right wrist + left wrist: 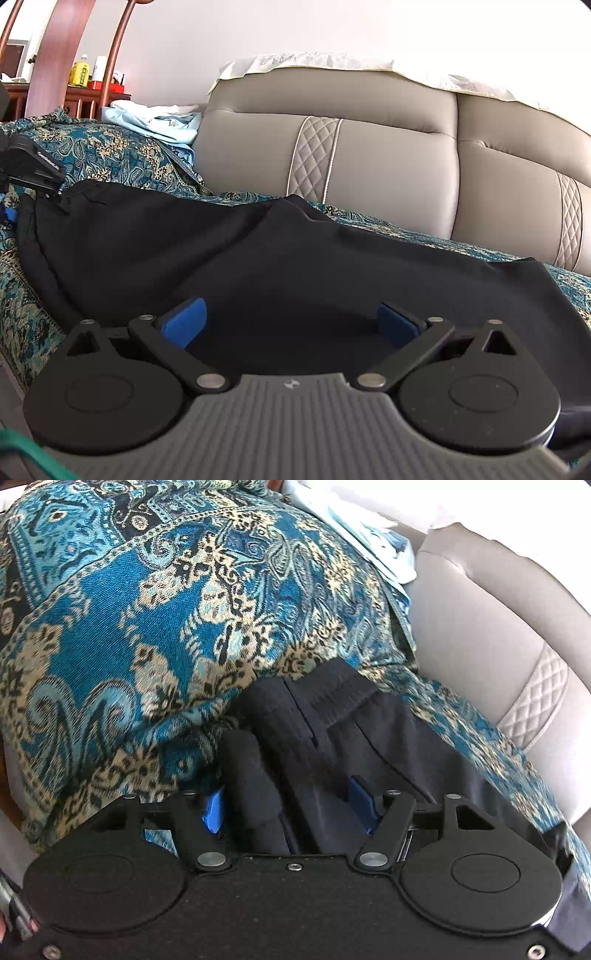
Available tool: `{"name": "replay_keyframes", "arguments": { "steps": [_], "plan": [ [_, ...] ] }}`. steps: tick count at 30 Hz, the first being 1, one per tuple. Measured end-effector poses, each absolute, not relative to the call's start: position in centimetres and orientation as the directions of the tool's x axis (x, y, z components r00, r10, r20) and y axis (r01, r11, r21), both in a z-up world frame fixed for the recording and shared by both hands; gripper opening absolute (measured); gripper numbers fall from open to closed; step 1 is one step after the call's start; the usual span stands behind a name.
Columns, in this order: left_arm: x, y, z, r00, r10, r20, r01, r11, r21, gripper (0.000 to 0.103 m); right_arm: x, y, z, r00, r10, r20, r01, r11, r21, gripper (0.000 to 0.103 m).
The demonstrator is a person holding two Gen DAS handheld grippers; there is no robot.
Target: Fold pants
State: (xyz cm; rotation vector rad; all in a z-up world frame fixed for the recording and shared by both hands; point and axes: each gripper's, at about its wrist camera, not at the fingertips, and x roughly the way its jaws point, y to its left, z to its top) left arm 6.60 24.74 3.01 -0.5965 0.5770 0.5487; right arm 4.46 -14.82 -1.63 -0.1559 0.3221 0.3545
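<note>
The black pants [258, 266] lie spread on a blue patterned throw over a sofa seat. In the left wrist view my left gripper [288, 805] has its blue pads apart, with a bunched part of the pants [314, 731], near the waistband, lying between them. In the right wrist view my right gripper [291, 321] is open, its blue pads wide apart, low over the near edge of the pants. The left gripper [29, 166] shows at the far left of that view, at the pants' far end.
The blue and cream patterned throw [147, 609] covers the seat. A grey leather sofa back [369, 158] runs behind. Light blue and white clothes [155, 118] are piled at the left of the backrest. A wooden cabinet with bottles [85, 74] stands beyond.
</note>
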Motion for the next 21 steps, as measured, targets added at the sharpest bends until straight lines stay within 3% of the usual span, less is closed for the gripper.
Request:
{"name": "replay_keyframes", "arguments": {
  "steps": [3,4,8,12,17,21],
  "plan": [
    [6.6,25.6,3.2,0.692,0.327,-0.643,-0.655,0.659,-0.369,0.027,4.5,-14.8,-1.6,0.887,0.315,-0.338,-0.365,0.926,-0.093,0.103],
    [6.5,25.7,3.6,0.693,0.327,-0.642,-0.657,0.653,-0.377,0.022,4.5,-14.8,-1.6,0.885,0.316,-0.342,-0.366,0.926,-0.092,0.103],
    [6.1,23.1,6.5,0.719,0.384,-0.579,-0.615,0.739,-0.274,0.018,4.7,-14.4,-1.2,0.88,0.301,-0.367,-0.362,0.926,-0.11,0.103],
    [6.1,18.9,10.5,0.806,0.341,-0.484,-0.501,0.828,-0.252,0.016,5.8,-15.2,0.3,0.832,0.329,-0.447,-0.395,0.917,-0.059,0.103],
    [6.6,10.7,14.7,0.919,0.176,-0.353,-0.259,0.945,-0.202,0.014,6.8,-19.1,2.9,0.85,0.264,-0.457,-0.293,0.956,0.008,0.103],
    [8.1,3.6,15.4,0.943,-0.033,-0.332,-0.03,0.982,-0.185,0.014,7.6,-24.1,5.0,0.874,0.217,-0.434,-0.198,0.976,0.087,0.103]
  ]
}}
